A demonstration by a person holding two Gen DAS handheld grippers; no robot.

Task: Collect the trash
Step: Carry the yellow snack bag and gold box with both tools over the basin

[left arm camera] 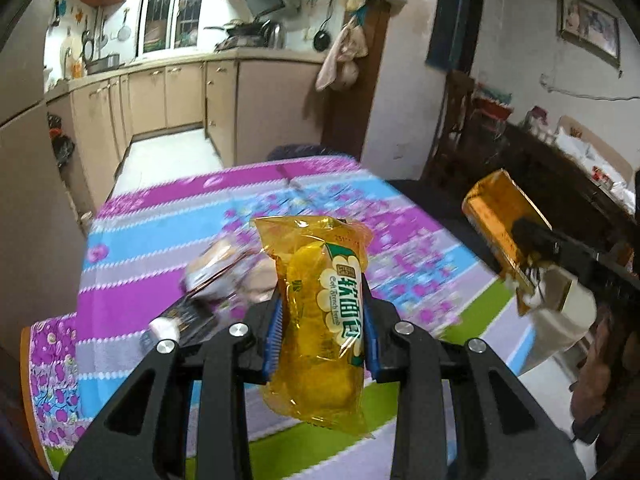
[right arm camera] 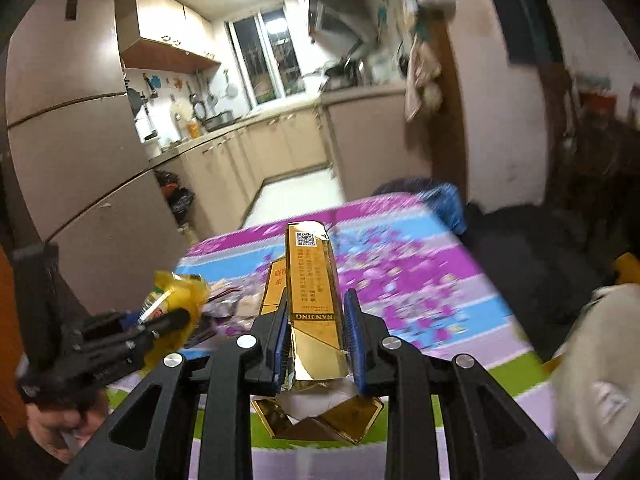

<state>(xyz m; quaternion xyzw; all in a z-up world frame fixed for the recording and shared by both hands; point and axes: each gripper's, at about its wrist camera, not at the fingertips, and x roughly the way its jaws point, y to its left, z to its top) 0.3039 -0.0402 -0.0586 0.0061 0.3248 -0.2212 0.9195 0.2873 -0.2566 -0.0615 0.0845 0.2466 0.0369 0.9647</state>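
Note:
A yellow soft-bread wrapper (left arm camera: pixel 312 248) stands upright between the blue pads of my left gripper (left arm camera: pixel 323 320), which is shut on it above the table. In the right wrist view, a long gold carton (right arm camera: pixel 310 264) with a QR code is clamped by my right gripper (right arm camera: pixel 318 300), its torn flaps hanging below the fingers. Each view catches the other tool: the gold carton (left arm camera: pixel 496 216) at the right, the yellow wrapper (right arm camera: pixel 180 292) at the left. Blurred loose wrappers (left arm camera: pixel 216 276) and a second gold piece (right arm camera: pixel 274 284) lie on the cloth.
The table wears a purple, blue and green floral cloth (left arm camera: pixel 160 240). A white bag-like shape (right arm camera: pixel 600 380) sits off the table's right edge, a blue bag (right arm camera: pixel 444 200) at its far corner. Kitchen cabinets lie beyond, a tall fridge (right arm camera: pixel 80 140) to the left. A hand (right arm camera: pixel 48 428) holds the left tool.

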